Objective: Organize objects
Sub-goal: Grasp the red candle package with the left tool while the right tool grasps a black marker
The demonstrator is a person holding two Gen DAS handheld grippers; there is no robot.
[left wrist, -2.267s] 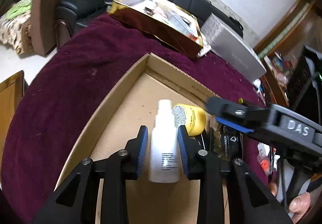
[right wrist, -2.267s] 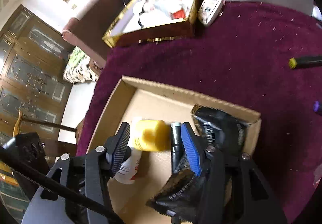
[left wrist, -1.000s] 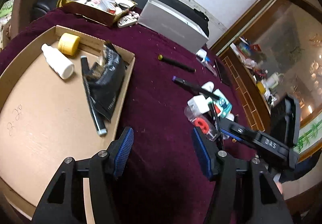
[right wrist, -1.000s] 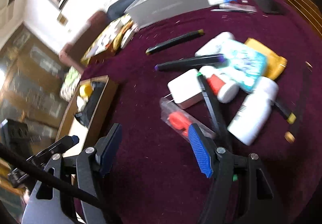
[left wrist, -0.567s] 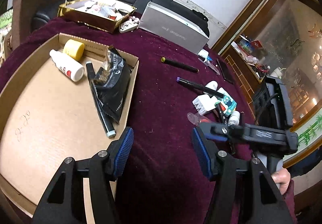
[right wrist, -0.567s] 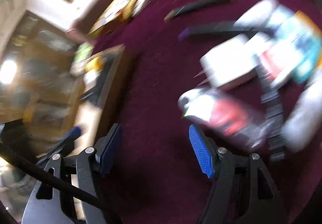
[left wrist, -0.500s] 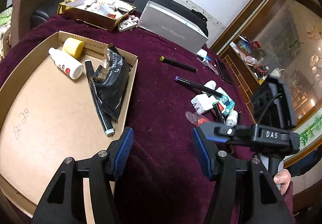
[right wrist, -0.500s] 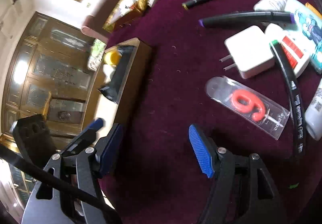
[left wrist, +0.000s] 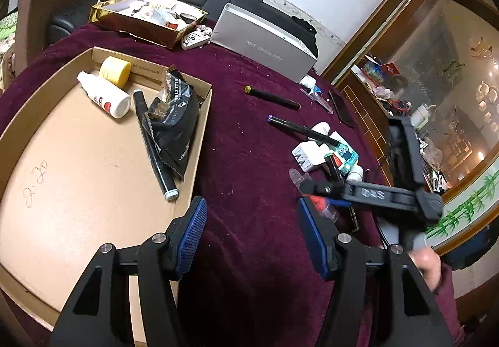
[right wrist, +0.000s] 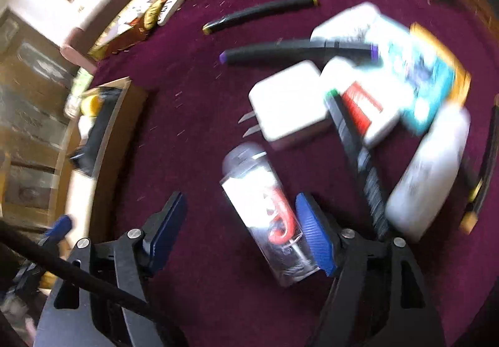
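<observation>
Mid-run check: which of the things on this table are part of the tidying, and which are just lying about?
Part of the job:
- cardboard tray
- candle packet, between the right hand-held gripper's open jaws, which have just been widening
- white charger
- purple-tipped pen
- yellow-tipped pen

Just lying about:
- gold box
- grey box
</observation>
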